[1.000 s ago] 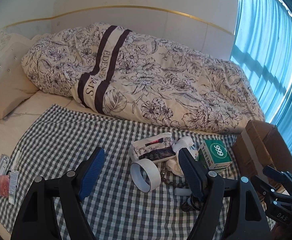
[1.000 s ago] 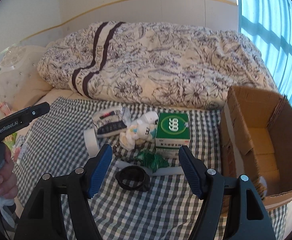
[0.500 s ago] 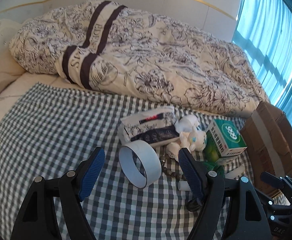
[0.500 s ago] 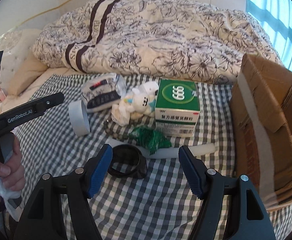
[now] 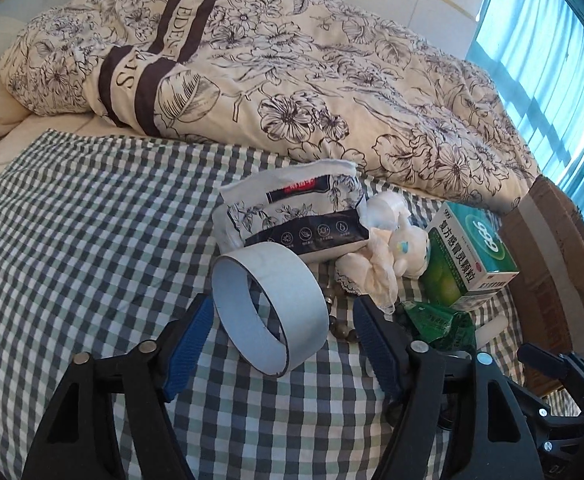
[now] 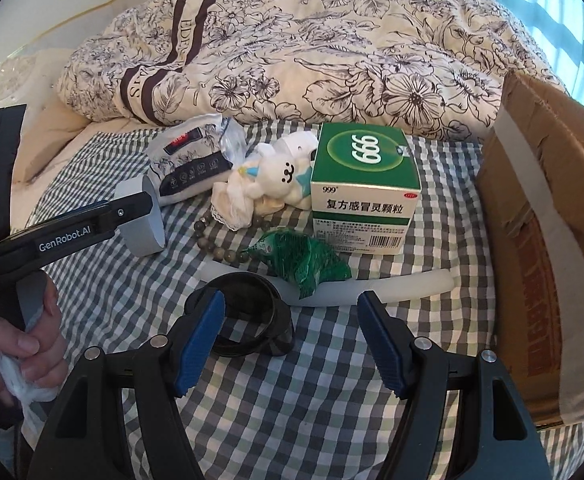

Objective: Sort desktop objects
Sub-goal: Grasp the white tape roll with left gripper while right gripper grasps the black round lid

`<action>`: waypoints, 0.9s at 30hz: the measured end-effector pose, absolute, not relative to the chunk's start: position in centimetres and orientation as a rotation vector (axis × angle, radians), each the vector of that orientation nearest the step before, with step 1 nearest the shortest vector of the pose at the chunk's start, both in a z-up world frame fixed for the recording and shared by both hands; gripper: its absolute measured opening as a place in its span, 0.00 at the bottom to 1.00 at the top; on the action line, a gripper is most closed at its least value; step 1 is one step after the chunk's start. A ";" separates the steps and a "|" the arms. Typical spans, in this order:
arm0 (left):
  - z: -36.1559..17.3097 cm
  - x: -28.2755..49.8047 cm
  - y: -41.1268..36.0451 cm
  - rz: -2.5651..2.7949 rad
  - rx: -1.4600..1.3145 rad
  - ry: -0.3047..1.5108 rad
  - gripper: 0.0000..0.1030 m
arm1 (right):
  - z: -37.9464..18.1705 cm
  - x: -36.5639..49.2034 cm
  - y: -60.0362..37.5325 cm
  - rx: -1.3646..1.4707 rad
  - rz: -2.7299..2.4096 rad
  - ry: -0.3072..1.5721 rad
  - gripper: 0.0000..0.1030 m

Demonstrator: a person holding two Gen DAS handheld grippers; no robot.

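Since a second ago I have brought both grippers lower and closer to the pile on the checked cloth, so the headboard side has dropped out of my left view. My left gripper has its jaws spread wide, with the white tape roll standing on edge between the blue pads, not yet pinched. My right gripper is also spread wide and holds nothing; the black ring lies just ahead of its left pad.

The things to sort sit in a cluster on the bed: a floral tissue pack behind the tape roll, a white plush toy touching the green medicine box, a bead bracelet in front of the plush, a crumpled green wrapper below the box, and a long white stick lying across under the wrapper. The cardboard box stands at the right edge of the cloth. A floral duvet is heaped behind everything. In my right view a hand grips the left gripper's handle.
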State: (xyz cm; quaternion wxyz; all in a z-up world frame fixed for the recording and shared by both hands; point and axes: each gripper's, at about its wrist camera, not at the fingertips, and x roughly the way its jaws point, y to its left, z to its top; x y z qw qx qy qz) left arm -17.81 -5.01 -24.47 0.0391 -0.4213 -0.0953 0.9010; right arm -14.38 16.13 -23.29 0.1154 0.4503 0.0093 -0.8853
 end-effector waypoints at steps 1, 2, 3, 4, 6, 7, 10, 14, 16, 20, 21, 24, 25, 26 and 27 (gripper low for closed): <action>-24.6 -17.9 -4.9 2.758 -1.294 -0.293 0.68 | -23.4 -14.4 16.1 1.322 -2.592 0.027 0.67; -24.8 -18.1 -4.9 2.754 -1.298 -0.295 0.68 | -23.6 -14.5 16.1 1.326 -2.592 0.028 0.67; -25.0 -18.2 -4.8 2.749 -1.302 -0.298 0.68 | -23.8 -14.6 16.1 1.332 -2.593 0.026 0.67; -25.2 -18.3 -4.8 2.744 -1.306 -0.302 0.68 | -24.0 -14.7 16.2 1.336 -2.593 0.023 0.67; -25.6 -18.6 -4.6 2.732 -1.314 -0.304 0.58 | -24.4 -14.9 16.3 1.346 -2.597 0.010 0.67; -25.8 -18.6 -4.5 2.724 -1.318 -0.299 0.55 | -24.6 -15.0 16.2 1.351 -2.595 0.015 0.67; -26.2 -18.8 -4.1 2.709 -1.318 -0.287 0.49 | -25.2 -15.2 16.0 1.363 -2.595 0.026 0.66; -26.6 -18.8 -3.9 2.691 -1.322 -0.283 0.31 | -25.9 -15.5 15.8 1.396 -2.580 0.032 0.60; -26.7 -18.8 -3.8 2.680 -1.314 -0.279 0.22 | -26.2 -15.5 15.7 1.409 -2.568 0.036 0.56; -26.8 -18.6 -3.7 2.674 -1.300 -0.267 0.21 | -26.8 -15.4 15.8 1.439 -2.551 0.031 0.48; -26.8 -18.5 -3.6 2.670 -1.297 -0.264 0.21 | -27.0 -15.3 15.8 1.448 -2.545 0.033 0.47; -26.9 -18.0 -3.3 2.666 -1.286 -0.256 0.20 | -27.9 -15.0 15.7 1.475 -2.524 0.040 0.43; -26.9 -17.8 -3.3 2.662 -1.281 -0.257 0.20 | -28.4 -14.9 15.5 1.491 -2.512 0.043 0.40; -26.9 -17.7 -3.2 2.657 -1.276 -0.259 0.19 | -28.6 -14.8 15.4 1.499 -2.505 0.043 0.36; -26.9 -17.5 -3.2 2.654 -1.271 -0.257 0.19 | -28.9 -14.7 15.2 1.504 -2.503 0.051 0.35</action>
